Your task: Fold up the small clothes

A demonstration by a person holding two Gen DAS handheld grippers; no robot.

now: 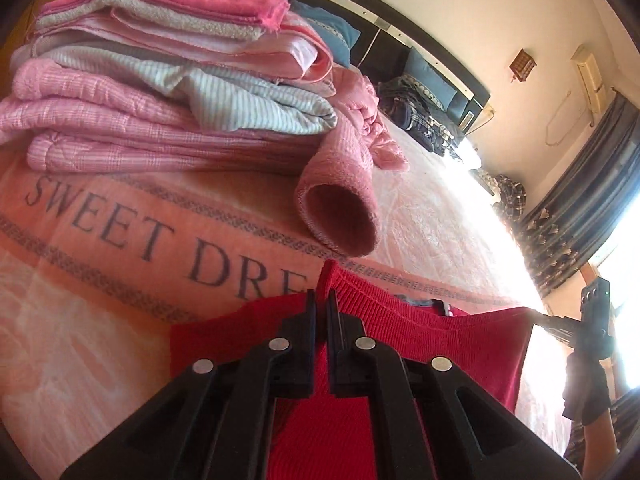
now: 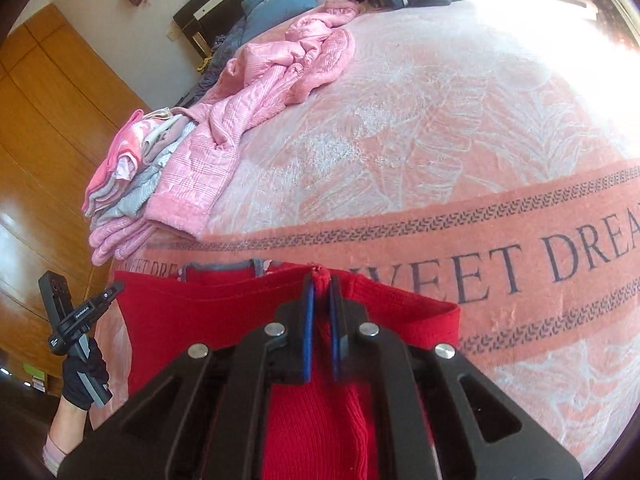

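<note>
We hold the red ribbed knit garment (image 1: 432, 344) stretched above the bed's near edge, left claw (image 1: 321, 304) and right claw (image 2: 321, 284) each pinched on a top corner, likely to lay it flat on the pink blanket (image 2: 440, 128); stack of folded pink clothes (image 1: 140, 92) is kept aside.

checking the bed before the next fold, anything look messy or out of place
Yes. A pink quilted garment sprawls crumpled across the bedspread, its sleeve sticking out beside the neat folded pile. The red knit top is held at both claws, nothing odd.
</note>
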